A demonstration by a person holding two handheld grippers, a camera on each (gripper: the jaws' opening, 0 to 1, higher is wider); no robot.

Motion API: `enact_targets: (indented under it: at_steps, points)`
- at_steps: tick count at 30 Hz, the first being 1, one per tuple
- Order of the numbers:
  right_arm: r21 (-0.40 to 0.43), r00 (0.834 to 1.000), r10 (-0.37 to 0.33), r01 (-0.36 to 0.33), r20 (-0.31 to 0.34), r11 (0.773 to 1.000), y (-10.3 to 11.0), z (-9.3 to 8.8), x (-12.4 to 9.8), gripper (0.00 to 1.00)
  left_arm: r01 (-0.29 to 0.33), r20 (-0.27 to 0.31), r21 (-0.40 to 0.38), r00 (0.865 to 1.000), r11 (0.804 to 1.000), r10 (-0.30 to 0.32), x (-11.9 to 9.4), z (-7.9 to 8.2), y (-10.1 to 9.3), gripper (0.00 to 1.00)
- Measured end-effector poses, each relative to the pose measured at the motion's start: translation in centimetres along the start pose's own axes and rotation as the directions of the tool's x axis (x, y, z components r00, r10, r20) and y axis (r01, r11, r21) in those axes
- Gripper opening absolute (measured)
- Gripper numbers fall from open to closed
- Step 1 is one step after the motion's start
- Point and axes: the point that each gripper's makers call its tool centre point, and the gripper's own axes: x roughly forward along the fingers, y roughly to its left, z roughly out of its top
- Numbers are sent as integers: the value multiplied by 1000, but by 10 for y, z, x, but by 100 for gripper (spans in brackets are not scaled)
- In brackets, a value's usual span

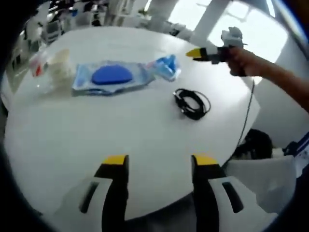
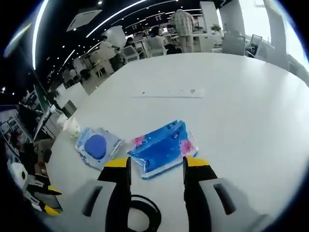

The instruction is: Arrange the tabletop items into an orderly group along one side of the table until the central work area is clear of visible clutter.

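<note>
On the white round table (image 1: 72, 140) lie a clear bag of white stuff (image 1: 53, 67), a clear packet with a blue round pad (image 1: 108, 77), a blue patterned packet (image 1: 166, 66) and a coiled black cable (image 1: 192, 103). My left gripper (image 1: 160, 162) is open near the table's edge, well short of them. A hand holds my right gripper (image 1: 195, 54) above the far right rim. In the right gripper view, my right gripper (image 2: 157, 164) is open just short of the blue patterned packet (image 2: 161, 147). The cable (image 2: 142, 212) lies low between its jaws, and the blue pad packet (image 2: 96, 145) lies to the left.
A flush strip (image 2: 169, 93) is set into the table (image 2: 231, 96) beyond the packets. The left gripper (image 2: 46, 200) shows at the lower left. Desks, chairs and people stand in the room behind. A thin cord (image 1: 247, 111) hangs off the table's right edge.
</note>
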Motion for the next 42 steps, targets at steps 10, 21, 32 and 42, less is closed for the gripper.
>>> enact_targets:
  at_steps: [10, 21, 32, 42]
  points:
    - [-127, 1000, 9, -12, -25, 992, -44, 18, 41, 42, 11, -4, 1, 1000, 1000, -11, -14, -12, -3, 50]
    - [-247, 997, 7, -26, -78, 969, -60, 17, 72, 38, 17, -21, 11, 1000, 1000, -17, -20, -29, -8, 50]
    - [-298, 993, -34, -2, -115, 955, -62, 10, 94, 16, -30, -25, -15, 999, 999, 30, -25, -32, 6, 50]
    - [-270, 990, -82, 49, -114, 962, -77, 13, 93, 0, -35, -20, -33, 999, 999, 34, -26, -32, 10, 49]
